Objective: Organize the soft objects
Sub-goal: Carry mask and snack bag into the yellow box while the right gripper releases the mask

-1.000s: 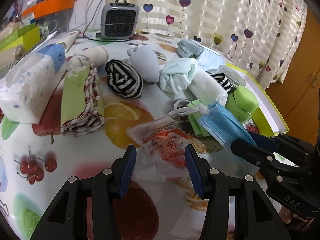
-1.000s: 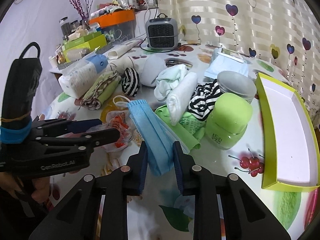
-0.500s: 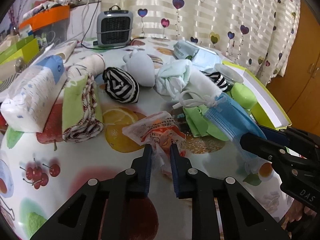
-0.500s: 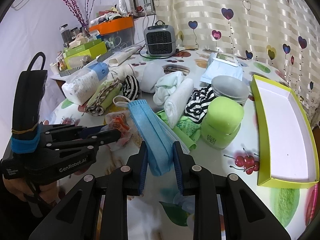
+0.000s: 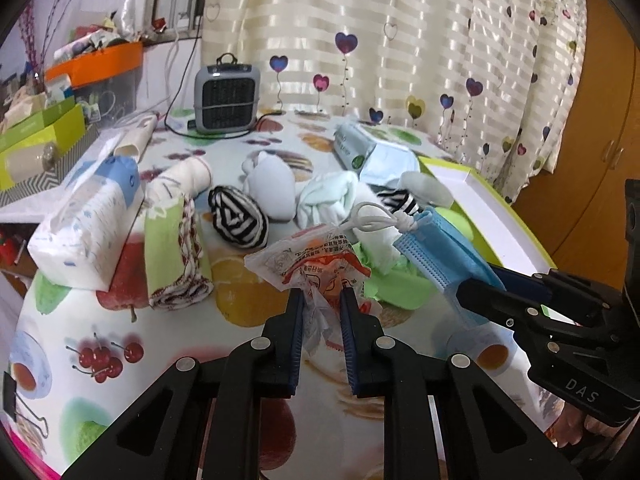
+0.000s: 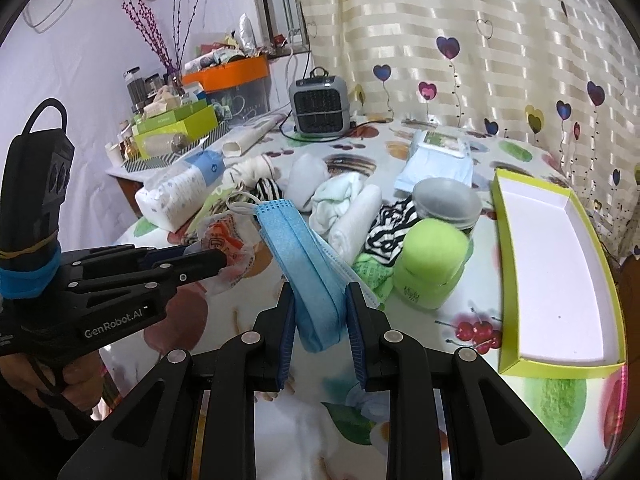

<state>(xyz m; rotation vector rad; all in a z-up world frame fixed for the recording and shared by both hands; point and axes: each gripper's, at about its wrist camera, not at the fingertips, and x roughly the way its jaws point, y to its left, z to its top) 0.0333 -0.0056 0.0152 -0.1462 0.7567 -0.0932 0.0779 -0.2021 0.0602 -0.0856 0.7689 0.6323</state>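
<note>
My left gripper (image 5: 321,300) is shut on a crinkled clear plastic wrapper (image 5: 316,268) with orange print and holds it above the fruit-print table; the wrapper also shows in the right wrist view (image 6: 224,242). My right gripper (image 6: 320,300) is shut on a folded blue face mask (image 6: 304,256) with white ear loops, lifted off the table; the mask also shows in the left wrist view (image 5: 440,248). Rolled cloths lie beyond: a black-and-white striped ball (image 5: 238,222), a white bundle (image 5: 272,188), a pale green towel (image 5: 328,198), a green checked roll (image 5: 176,256).
A yellow-green tray (image 6: 560,272) with a white inside sits at the right. A green jar (image 6: 432,264), a grey lid (image 6: 446,200), a tissue pack (image 5: 86,232), a wipes pack (image 6: 436,160) and a small grey heater (image 5: 227,98) stand on the table. Boxes crowd the far left.
My left gripper shut on the plastic wrapper and lifted it off the table. My right gripper kept its hold on the mask and rose with it.
</note>
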